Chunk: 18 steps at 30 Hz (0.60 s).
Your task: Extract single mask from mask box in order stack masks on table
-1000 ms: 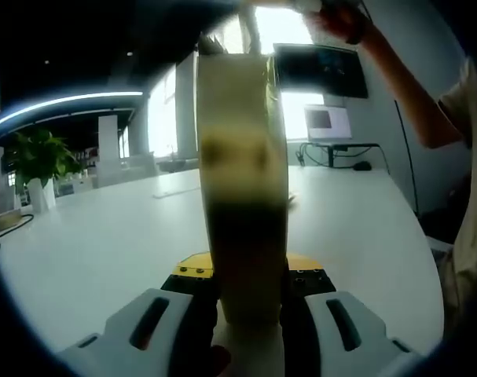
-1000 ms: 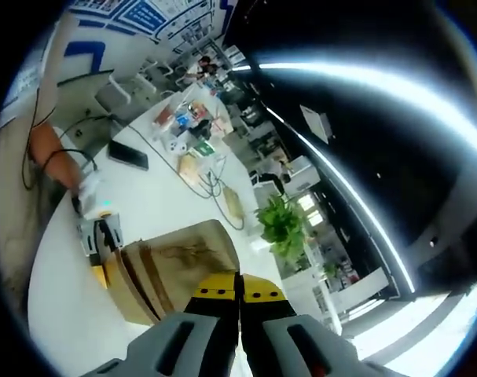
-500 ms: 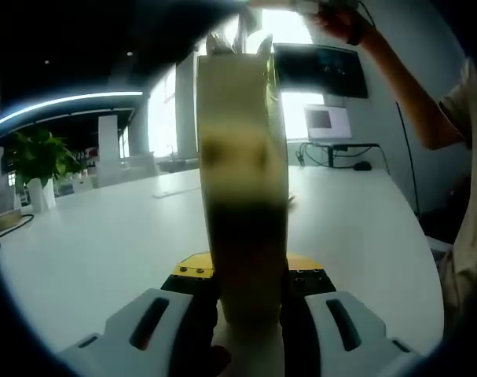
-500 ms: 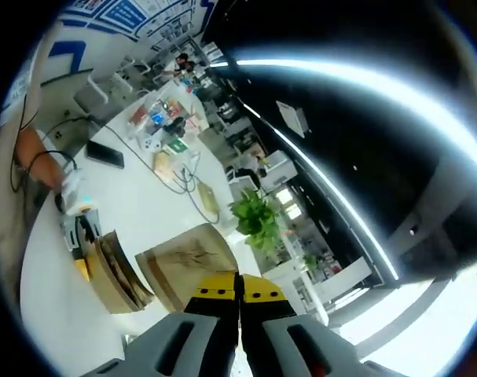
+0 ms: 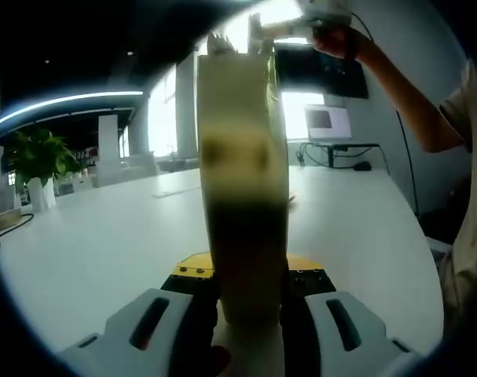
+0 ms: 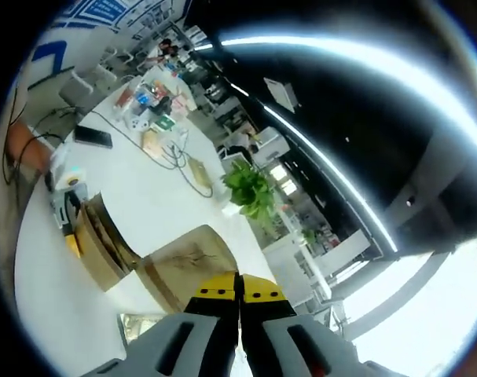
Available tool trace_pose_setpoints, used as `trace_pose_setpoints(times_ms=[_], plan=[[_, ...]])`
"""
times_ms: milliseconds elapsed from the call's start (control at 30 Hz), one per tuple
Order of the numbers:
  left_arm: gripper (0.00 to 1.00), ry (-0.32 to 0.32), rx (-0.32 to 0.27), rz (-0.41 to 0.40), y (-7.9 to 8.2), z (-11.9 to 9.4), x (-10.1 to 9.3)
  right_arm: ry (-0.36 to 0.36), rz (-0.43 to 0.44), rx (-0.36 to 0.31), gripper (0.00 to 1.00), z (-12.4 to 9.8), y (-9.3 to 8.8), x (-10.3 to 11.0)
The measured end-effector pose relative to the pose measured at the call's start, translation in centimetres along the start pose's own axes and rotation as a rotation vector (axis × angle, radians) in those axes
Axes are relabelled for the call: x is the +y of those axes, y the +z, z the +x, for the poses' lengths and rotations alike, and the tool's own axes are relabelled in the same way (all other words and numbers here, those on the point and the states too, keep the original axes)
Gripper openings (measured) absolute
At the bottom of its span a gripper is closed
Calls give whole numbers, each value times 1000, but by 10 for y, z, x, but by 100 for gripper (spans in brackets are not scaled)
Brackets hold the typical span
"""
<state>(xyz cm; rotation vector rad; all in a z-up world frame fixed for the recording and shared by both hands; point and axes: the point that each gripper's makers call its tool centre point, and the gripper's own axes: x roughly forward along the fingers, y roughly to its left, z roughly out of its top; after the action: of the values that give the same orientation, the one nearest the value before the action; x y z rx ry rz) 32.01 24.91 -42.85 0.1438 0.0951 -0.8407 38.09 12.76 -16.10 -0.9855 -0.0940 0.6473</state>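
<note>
the left hand-held gripper [image 5: 246, 302] is clamping the box [image 5: 242, 181] upright; the right hand-held gripper [image 6: 239, 302], jaws pressed together at 12 o'clock above it, is apparently drawing a mask out; next, lay it on the bench [image 5: 104, 243].

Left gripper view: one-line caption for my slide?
Left gripper clamps the mask box upright over the white table while the right gripper reaches in above.

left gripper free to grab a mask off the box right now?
Probably not. The left gripper is shut on the mask box, holding it upright above the white table, so its jaws are occupied. The right gripper, jaws closed, is up by the box top and looks better placed.
</note>
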Motion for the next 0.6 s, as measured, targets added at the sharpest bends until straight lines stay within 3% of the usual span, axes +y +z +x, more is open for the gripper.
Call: trace_pose_setpoints(times_ms=[300,600], plan=[[21,-1,0,-1,0,0,1,31,19,134,0,20,-48,15],[21,-2,0,-1,0,0,-1,79,9,230,0,35,-82,34]])
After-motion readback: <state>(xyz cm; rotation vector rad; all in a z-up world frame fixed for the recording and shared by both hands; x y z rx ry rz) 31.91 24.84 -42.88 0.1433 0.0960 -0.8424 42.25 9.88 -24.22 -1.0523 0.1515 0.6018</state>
